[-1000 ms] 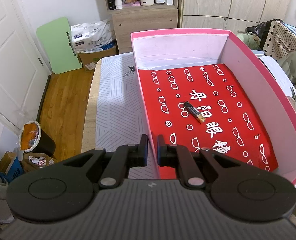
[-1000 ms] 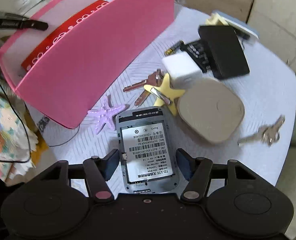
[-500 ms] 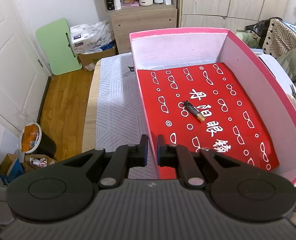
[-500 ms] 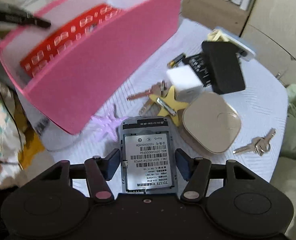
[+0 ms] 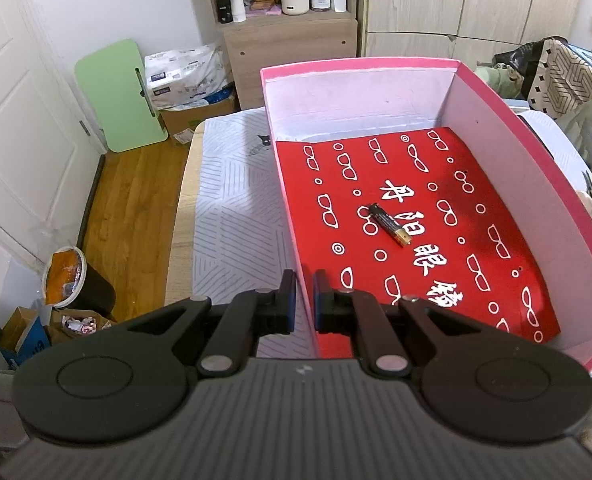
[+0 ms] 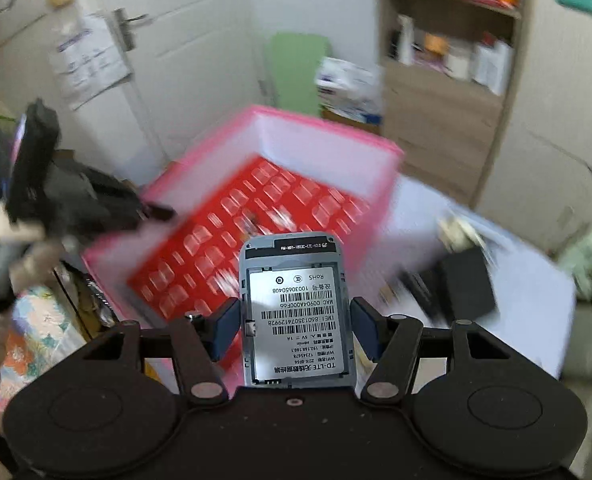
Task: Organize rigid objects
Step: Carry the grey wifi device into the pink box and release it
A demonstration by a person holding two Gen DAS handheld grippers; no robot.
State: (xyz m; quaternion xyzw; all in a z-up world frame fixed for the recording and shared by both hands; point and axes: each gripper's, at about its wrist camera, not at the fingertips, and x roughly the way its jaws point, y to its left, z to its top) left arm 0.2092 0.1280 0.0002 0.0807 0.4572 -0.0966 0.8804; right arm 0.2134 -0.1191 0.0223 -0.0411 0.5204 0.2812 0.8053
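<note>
The grey router [image 6: 296,308], label up, is clamped between the right gripper [image 6: 296,320] pads above the pink box [image 6: 327,148]. Lower it flat beside the battery [image 5: 389,225], then release. The left gripper [image 5: 303,300] pinches the near-left wall. A second ago the router lay on the table.

Box open on top, floor mostly bare
Pink box [image 5: 567,200] walls ring the red liner [image 5: 435,280]; only a battery [image 5: 389,225] mid-floor; left gripper [image 5: 303,300] clamps the near-left wall.
</note>
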